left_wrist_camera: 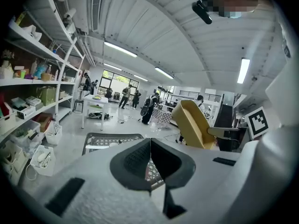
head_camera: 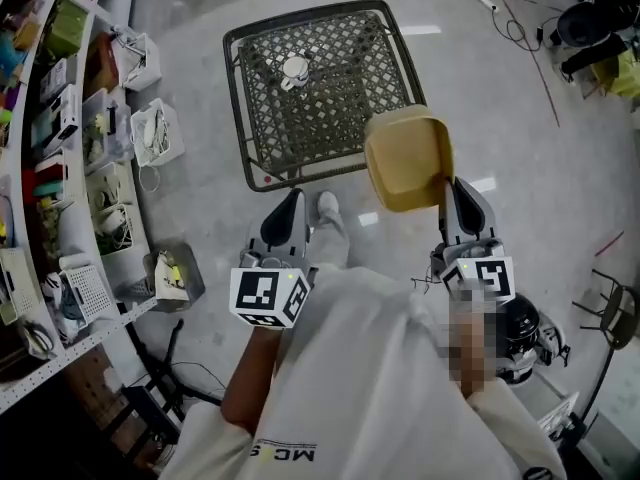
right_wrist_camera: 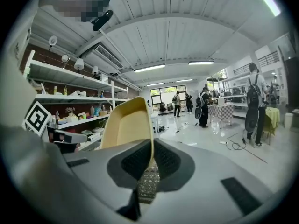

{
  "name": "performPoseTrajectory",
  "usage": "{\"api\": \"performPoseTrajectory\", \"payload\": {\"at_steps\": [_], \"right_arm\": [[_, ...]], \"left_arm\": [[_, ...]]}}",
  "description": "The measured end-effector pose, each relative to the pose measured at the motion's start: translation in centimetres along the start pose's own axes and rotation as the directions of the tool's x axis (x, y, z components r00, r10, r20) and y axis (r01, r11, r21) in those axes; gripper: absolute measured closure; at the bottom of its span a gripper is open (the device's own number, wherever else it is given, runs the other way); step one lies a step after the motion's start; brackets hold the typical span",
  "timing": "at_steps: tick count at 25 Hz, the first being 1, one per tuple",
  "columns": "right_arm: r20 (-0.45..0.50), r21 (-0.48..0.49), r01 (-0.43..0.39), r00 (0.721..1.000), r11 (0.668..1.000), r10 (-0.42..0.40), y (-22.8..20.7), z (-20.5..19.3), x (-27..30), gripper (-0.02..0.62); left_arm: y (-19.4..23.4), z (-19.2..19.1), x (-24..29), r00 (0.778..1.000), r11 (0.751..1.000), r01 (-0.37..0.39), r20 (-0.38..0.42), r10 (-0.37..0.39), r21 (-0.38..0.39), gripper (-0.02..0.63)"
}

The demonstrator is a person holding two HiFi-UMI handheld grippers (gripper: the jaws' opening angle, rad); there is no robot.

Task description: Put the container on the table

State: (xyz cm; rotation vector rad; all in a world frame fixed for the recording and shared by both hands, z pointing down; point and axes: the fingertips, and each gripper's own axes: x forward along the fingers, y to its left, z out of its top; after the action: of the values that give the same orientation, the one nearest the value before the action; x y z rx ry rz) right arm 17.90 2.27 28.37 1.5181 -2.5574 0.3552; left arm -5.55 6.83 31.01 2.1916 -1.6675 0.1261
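Note:
A yellow plastic container (head_camera: 407, 158) hangs tilted in the air, just off the near right corner of the low black lattice table (head_camera: 255, 148). My right gripper (head_camera: 449, 184) is shut on its rim, and the tub (right_wrist_camera: 125, 125) rises from between the jaws in the right gripper view. My left gripper (head_camera: 295, 200) is shut with nothing in it, held near the table's front edge. From the left gripper view the container (left_wrist_camera: 194, 124) shows at the right, and the table (left_wrist_camera: 100, 137) lies ahead on the floor. A small white round object (head_camera: 294, 69) sits on the tabletop.
Shelving (head_camera: 50, 158) packed with boxes and white baskets (head_camera: 156, 132) runs along the left. Cables and dark gear (head_camera: 590, 28) lie at the far right, a folding chair (head_camera: 607, 313) at the near right. People stand far off (right_wrist_camera: 252, 99) in the room. My shoe (head_camera: 327, 208) is near the table.

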Motion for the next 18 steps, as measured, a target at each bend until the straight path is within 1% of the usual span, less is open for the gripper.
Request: {"api": "performPoseTrajectory", "payload": {"at_steps": [4, 8, 11, 15, 18], "right_arm": [[-0.003, 0.018, 0.016, 1.0, 1.0, -0.016, -1.2, 1.5, 5.0, 0.566], [-0.021, 0.029, -0.002, 1.0, 1.0, 0.002, -0.9, 2.3, 8.8, 0.566], [-0.026, 0.017, -0.019, 0.999, 1.0, 0.02, -1.0, 2.8, 11.1, 0.566], [-0.051, 0.031, -0.029, 0.998, 0.999, 0.03, -1.7, 2.2, 13.2, 0.566], [-0.078, 0.046, -0.033, 0.996, 0.998, 0.037, -1.8, 1.7, 14.3, 0.566]], "left_arm": [[2.3, 3.2, 4.8, 0.999, 1.0, 0.024, 0.021, -0.024, 0.016, 0.58], [4.5, 4.7, 7.3, 0.999, 1.0, 0.025, 0.019, -0.026, 0.008, 0.58], [5.2, 5.1, 8.8, 1.0, 1.0, 0.024, 0.014, -0.024, 0.002, 0.58], [5.7, 5.0, 10.5, 1.0, 1.0, 0.018, 0.003, -0.018, 0.004, 0.58], [6.1, 5.1, 10.7, 1.0, 1.0, 0.008, -0.002, -0.008, -0.01, 0.58]]}}
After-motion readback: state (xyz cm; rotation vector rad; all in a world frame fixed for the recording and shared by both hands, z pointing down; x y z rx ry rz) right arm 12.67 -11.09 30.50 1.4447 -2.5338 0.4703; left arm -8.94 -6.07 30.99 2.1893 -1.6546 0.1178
